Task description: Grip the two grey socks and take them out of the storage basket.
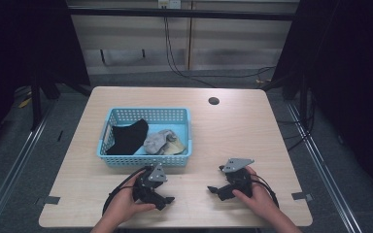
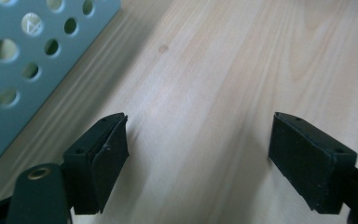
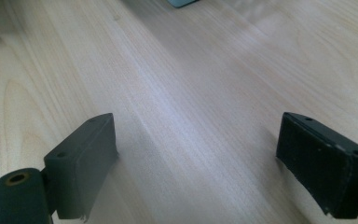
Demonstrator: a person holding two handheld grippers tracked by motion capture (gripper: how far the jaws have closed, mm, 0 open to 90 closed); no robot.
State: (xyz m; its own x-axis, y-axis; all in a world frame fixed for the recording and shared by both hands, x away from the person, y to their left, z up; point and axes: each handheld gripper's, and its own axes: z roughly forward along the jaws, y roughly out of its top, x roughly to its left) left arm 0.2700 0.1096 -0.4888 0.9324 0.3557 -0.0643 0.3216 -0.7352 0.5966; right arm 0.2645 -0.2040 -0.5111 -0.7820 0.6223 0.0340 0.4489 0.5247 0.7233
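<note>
Gaping wide, each tool [image 2: 198, 154] [image 3: 196, 163] holds nothing above the table [image 1: 252, 141].

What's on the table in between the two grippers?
Nothing: in the high view, only bare wood of the table lies between the left gripper and the right gripper.

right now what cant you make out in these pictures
- Grey sock and beige one beside it: bunched in the blue basket, too small in the high view to count.
- Basket floor under the black sock: hidden.
- Basket in the left gripper view: cut by the frame edge.
</note>
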